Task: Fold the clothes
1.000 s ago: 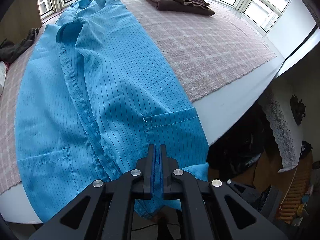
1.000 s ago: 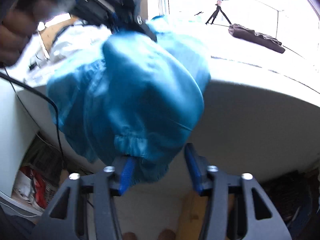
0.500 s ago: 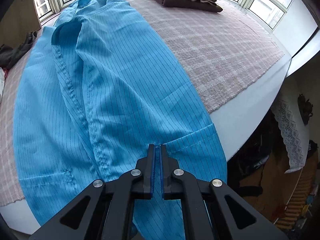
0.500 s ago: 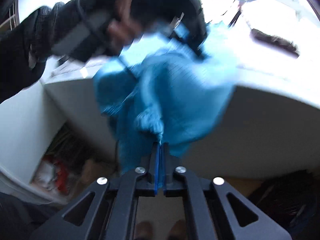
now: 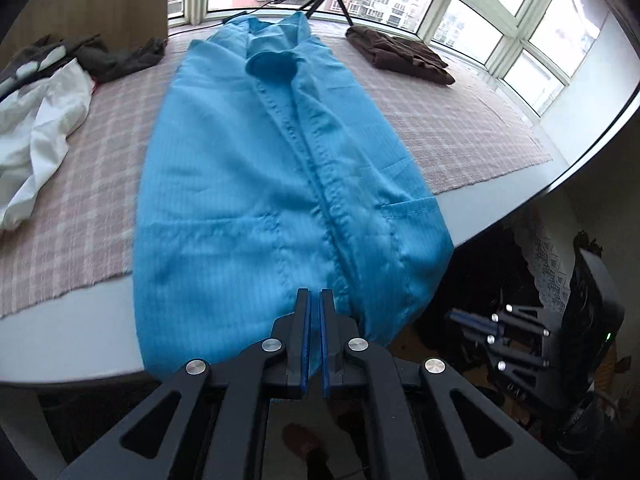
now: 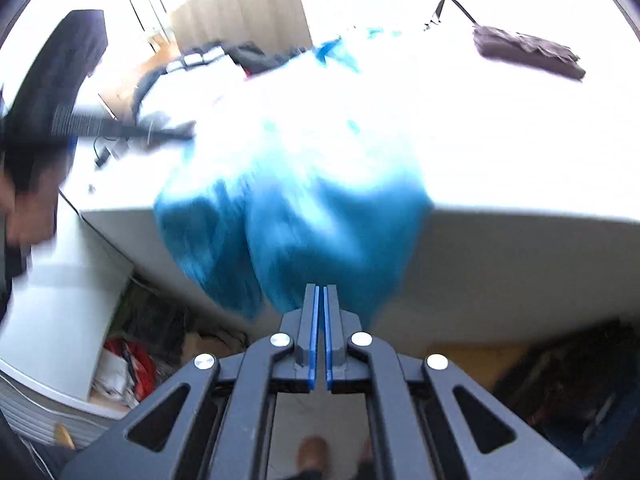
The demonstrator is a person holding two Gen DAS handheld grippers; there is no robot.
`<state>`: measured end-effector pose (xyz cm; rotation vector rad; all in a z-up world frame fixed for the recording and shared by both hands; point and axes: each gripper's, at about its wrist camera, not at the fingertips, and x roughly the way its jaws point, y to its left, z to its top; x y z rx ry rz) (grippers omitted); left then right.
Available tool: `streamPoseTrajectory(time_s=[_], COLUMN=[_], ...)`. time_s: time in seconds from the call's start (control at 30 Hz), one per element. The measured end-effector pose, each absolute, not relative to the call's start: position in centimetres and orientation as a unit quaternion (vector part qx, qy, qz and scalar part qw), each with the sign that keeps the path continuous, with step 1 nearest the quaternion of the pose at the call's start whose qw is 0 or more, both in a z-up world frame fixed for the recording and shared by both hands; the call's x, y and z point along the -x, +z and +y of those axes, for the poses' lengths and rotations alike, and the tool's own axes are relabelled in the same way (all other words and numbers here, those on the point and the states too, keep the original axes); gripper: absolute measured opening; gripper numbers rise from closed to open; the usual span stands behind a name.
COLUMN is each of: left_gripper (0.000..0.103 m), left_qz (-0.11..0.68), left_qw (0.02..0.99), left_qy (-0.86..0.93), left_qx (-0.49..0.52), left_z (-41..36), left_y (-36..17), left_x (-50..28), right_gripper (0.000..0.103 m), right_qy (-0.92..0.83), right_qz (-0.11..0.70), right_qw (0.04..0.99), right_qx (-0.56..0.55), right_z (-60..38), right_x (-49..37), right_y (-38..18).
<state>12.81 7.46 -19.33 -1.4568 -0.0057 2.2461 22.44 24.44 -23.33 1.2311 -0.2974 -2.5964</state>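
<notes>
Garment: blue striped coat [image 5: 256, 184] lies front-up along table [image 5: 72, 336], hem draped over near edge | handling: light, limp, likely slippery; grasp hem corners | left gripper [image 5: 314, 344]: closed on hem | right gripper [image 6: 320, 340]: closed, contents unclear

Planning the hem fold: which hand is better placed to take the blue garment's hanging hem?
Left, probably: the left gripper sits at mid-hem of the blue garment; the right gripper is beside its corner, below the table edge. Both shut.
</notes>
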Motion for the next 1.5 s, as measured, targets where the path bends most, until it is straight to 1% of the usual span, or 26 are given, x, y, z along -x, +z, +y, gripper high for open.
streamPoseTrajectory(time_s=[0.1,0.13,0.27,0.37,0.43,0.5,0.53,0.57,0.63,0.7,0.73,0.9,1.07,1.1,1.17,1.23,1.33,1.43,1.5], left_gripper=[0.003,0.001,0.002,0.002,0.002,0.002,0.002,0.002,0.002,0.002,0.002,0.002,0.002,0.002,0.002,0.002,0.002,0.002,0.002], left_qz=[-0.012,-0.017,-0.025,-0.041,-0.058,-0.081,-0.093,-0.102,-0.105,-0.114,-0.116,-0.099,-0.087,-0.086,-0.085,-0.082,-0.052,-0.02,-0.018], left_qw=[0.207,0.202,0.191,0.188,0.188,0.187,0.188,0.187,0.184,0.189,0.193,0.211,0.232,0.24,0.255,0.269,0.263,0.259,0.247], left_qy=[0.822,0.822,0.823,0.83,0.833,0.831,0.828,0.825,0.824,0.822,0.822,0.834,0.822,0.819,0.818,0.822,0.845,0.862,0.865], left_qx=[0.53,0.531,0.534,0.523,0.517,0.518,0.52,0.523,0.525,0.525,0.523,0.5,0.513,0.515,0.509,0.495,0.463,0.436,0.435], left_z=[5.6,5.0,3.1,0.8,-1.0,-2.9,-3.8,-4.5,-5.0,-4.9,-4.6,-1.9,0.5,0.7,0.6,0.2,-0.2,-0.2,-0.5], left_y=[-20.9,-21.4,-23.1,-23.1,-23.2,-23.7,-24.0,-24.4,-25.0,-25.2,-25.1,-24.0,-23.5,-22.9,-20.7,-17.5,-12.2,-8.2,-6.8], left_x=[-12.7,-12.5,-11.6,-12.0,-12.5,-13.6,-14.1,-14.5,-14.9,-15.0,-14.9,-13.6,-12.1,-12.0,-11.7,-11.0,-8.3,-4.1,-0.1], right_gripper=[0.005,0.005,0.005,0.005,0.006,0.032,0.054,0.056,0.054,0.042,0.034,0.033,0.033,0.033,0.033,0.033,0.033,0.034,0.034], right_qy=[-0.886,-0.881,-0.845,-0.831,-0.837,-0.844,-0.846,-0.846,-0.843,-0.846,-0.849,-0.854,-0.819,-0.816,-0.821,-0.835,-0.855,-0.881,-0.897], right_qz=[-0.11,-0.11,-0.096,-0.122,-0.147,-0.173,-0.184,-0.193,-0.205,-0.198,-0.192,-0.166,-0.178,-0.185,-0.205,-0.222,-0.234,-0.199,-0.169], right_qw=[0.132,0.131,0.143,0.159,0.143,0.116,0.1,0.088,0.076,0.08,0.084,0.086,0.117,0.126,0.144,0.153,0.167,0.147,0.123], right_qx=[-0.431,-0.441,-0.506,-0.519,-0.507,-0.493,-0.491,-0.49,-0.492,-0.489,-0.486,-0.486,-0.532,-0.533,-0.513,-0.48,-0.431,-0.403,-0.39], right_z=[22.3,21.8,20.1,20.8,22.5,24.4,25.2,25.8,26.0,24.8,24.0,21.8,20.5,20.5,21.2,22.5,24.8,26.6,28.2], right_x=[-18.9,-17.9,-15.9,-16.2,-17.1,-18.1,-18.6,-18.9,-18.7,-18.0,-17.6,-15.8,-14.6,-14.5,-14.7,-14.6,-13.7,-11.2,-8.6], right_y=[-23.0,-23.0,-24.4,-23.7,-22.9,-22.3,-22.5,-22.7,-23.2,-23.2,-23.0,-23.3,-24.6,-24.1,-21.5,-17.5,-10.8,-5.2,-2.7])
